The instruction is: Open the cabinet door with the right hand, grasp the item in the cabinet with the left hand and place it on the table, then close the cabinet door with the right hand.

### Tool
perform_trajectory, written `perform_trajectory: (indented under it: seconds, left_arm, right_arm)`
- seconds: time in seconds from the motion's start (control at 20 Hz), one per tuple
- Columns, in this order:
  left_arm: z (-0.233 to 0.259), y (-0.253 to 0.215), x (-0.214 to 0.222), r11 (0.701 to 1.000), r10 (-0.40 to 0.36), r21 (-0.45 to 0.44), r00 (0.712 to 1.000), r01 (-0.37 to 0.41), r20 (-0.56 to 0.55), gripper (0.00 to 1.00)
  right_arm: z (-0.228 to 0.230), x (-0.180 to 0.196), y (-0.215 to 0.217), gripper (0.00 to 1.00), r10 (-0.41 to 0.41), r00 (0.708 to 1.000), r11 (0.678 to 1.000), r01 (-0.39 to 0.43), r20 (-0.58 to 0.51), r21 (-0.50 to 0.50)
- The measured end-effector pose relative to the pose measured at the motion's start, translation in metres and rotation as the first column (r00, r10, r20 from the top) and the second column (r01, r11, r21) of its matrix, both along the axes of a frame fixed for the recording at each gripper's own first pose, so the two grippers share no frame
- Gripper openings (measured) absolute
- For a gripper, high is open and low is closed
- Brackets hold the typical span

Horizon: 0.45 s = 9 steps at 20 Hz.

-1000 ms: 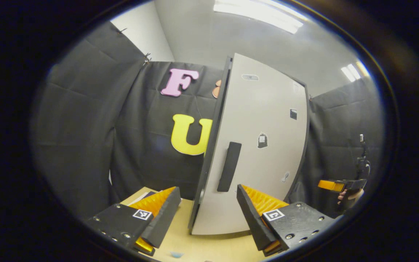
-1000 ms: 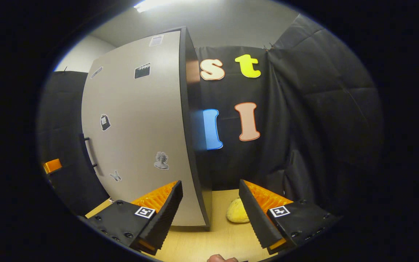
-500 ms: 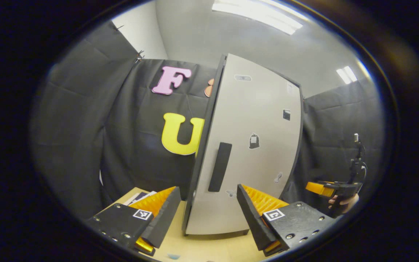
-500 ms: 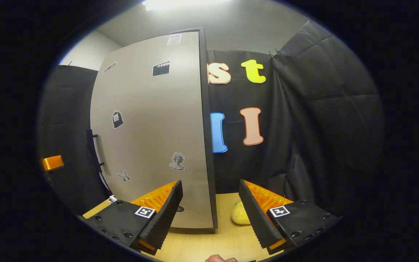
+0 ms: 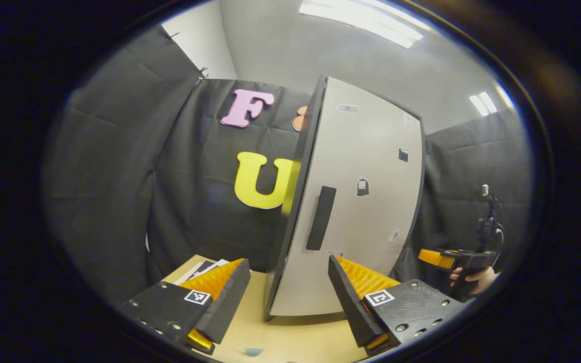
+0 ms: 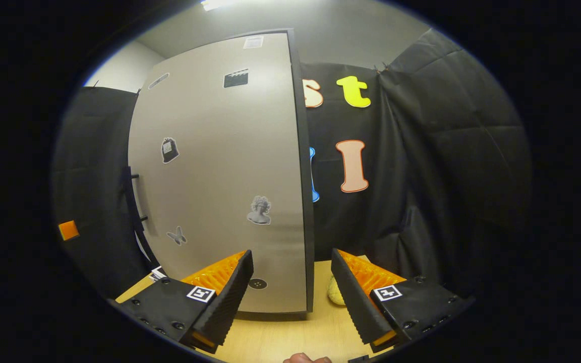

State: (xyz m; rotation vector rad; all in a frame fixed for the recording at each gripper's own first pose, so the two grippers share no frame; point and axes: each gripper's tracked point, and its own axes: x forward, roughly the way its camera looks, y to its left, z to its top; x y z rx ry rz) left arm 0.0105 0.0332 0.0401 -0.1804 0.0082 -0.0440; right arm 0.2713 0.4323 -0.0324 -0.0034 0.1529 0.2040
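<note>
Since a second ago your right gripper [image 6: 290, 297] has swung left, so the cabinet door [image 6: 220, 171] now faces it more squarely and covers more of the yellow item [image 6: 335, 292], which peeks out just past the door's right edge. That item sits on the wooden counter [image 6: 290, 333], between the door's edge and the right finger of your right gripper. Both fingers of this gripper stand wide apart with nothing between them.

Your left gripper [image 5: 285, 302] is likewise spread wide and holds nothing. It looks at the door from its handle side: the dark vertical handle [image 5: 321, 218] sits on the pale panel, and the door's dark edge meets the counter just ahead of the fingers. Some papers [image 5: 200, 269] lie on the counter beyond the left finger, and a small blue object [image 5: 253, 351] lies at the near edge.

Small stickers dot the door. Black cloth walls the booth on all sides, with a grey ceiling and a light strip [image 5: 366, 22] above. In the left gripper view your right gripper [image 5: 442, 258] hangs off to the right, away from the door.
</note>
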Motion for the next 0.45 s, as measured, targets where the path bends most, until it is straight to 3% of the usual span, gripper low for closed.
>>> perform_trajectory:
  seconds: [0.05,0.15,0.25,0.3,0.4,0.45]
  left_arm:
    - [-0.002,0.002,-0.001,1.0,-0.009,-0.019,1.0,0.009,0.001,0.95]
    - [-0.005,0.013,-0.002,0.999,-0.015,-0.046,1.0,0.015,0.003,0.92]
    - [-0.007,0.03,-0.003,0.999,0.001,-0.046,1.0,-0.001,0.0,0.99]
    - [-0.009,0.038,-0.003,0.999,0.009,-0.042,1.0,-0.009,-0.003,0.91]
    - [-0.014,0.047,0.0,0.999,0.014,-0.047,1.0,-0.014,-0.011,0.94]
    - [-0.018,0.052,0.001,0.998,0.014,-0.055,1.0,-0.015,-0.016,0.95]
  right_arm:
    - [0.0,0.001,0.006,0.98,0.001,1.0,1.0,-0.001,0.0,-0.004]
    - [-0.001,0.0,0.018,0.98,0.003,1.0,1.0,-0.003,0.001,-0.012]
    - [-0.002,0.0,0.029,0.98,0.0,1.0,1.0,0.0,-0.006,-0.019]
    - [-0.003,-0.001,0.034,0.98,-0.001,1.0,1.0,0.0,-0.012,-0.022]
    - [-0.008,-0.005,0.037,0.98,-0.013,1.0,0.999,0.012,-0.028,-0.034]
    - [-0.011,-0.008,0.035,0.93,-0.026,0.999,0.999,0.025,-0.037,-0.037]
